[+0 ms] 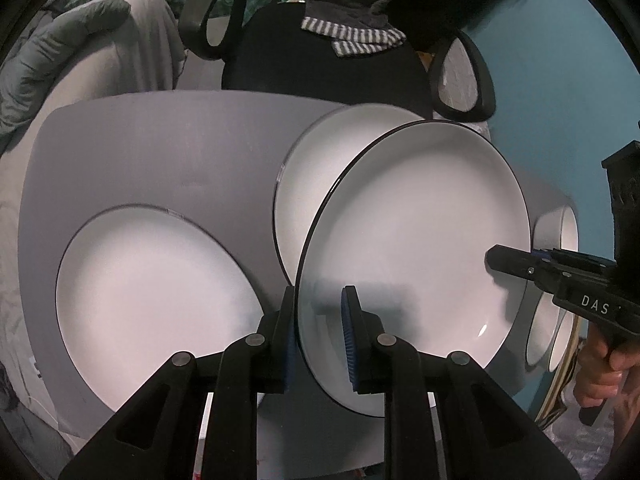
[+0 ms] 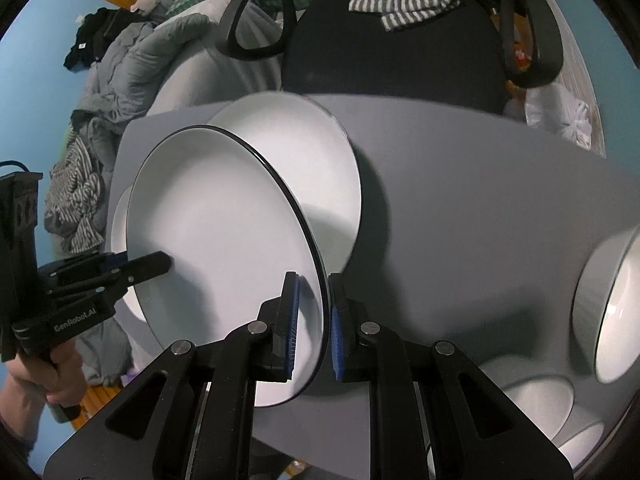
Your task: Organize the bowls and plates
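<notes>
A white plate with a black rim (image 1: 416, 240) is held above the grey table (image 1: 168, 152) by both grippers. My left gripper (image 1: 320, 316) straddles its near-left rim; the jaws stand a little apart around the rim. My right gripper (image 2: 314, 308) straddles the opposite rim (image 2: 224, 216); it shows from the side in the left wrist view (image 1: 520, 264). A second plate (image 1: 312, 168) lies under it on the table, also in the right wrist view (image 2: 316, 148). A third plate (image 1: 152, 296) lies at the left. White bowls (image 2: 612, 308) stand at the right.
A black office chair (image 2: 392, 52) with a striped cloth stands behind the table. Bedding and clothes (image 2: 116, 76) are piled at the left. Another bowl (image 2: 536, 404) sits near the table's front right edge.
</notes>
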`<state>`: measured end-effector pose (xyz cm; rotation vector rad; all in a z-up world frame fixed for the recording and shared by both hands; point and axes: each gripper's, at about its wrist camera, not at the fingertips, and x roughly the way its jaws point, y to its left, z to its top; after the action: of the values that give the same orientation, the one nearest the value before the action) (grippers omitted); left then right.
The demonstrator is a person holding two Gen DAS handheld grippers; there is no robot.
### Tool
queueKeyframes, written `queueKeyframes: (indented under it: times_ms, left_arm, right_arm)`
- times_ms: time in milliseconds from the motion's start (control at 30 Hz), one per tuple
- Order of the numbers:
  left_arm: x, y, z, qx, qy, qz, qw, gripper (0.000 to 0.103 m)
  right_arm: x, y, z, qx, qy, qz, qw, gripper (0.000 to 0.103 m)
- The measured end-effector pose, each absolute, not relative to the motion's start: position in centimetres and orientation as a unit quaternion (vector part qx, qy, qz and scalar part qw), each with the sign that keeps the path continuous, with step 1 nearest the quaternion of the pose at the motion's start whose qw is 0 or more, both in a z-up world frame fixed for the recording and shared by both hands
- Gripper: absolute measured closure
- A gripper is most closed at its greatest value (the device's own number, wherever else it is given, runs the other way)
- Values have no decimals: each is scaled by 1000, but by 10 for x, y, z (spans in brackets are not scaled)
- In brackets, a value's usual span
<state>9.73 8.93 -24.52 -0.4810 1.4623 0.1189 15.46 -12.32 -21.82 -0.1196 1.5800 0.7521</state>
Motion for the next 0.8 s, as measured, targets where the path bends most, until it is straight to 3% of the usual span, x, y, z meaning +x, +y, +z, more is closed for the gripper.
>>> queueKeyframes:
  times_ms: [800]
  left_arm:
    - [141,102,-273,-185,686,81,699,82]
  right_arm:
    - [194,-82,-247,-68,722,306,617,86]
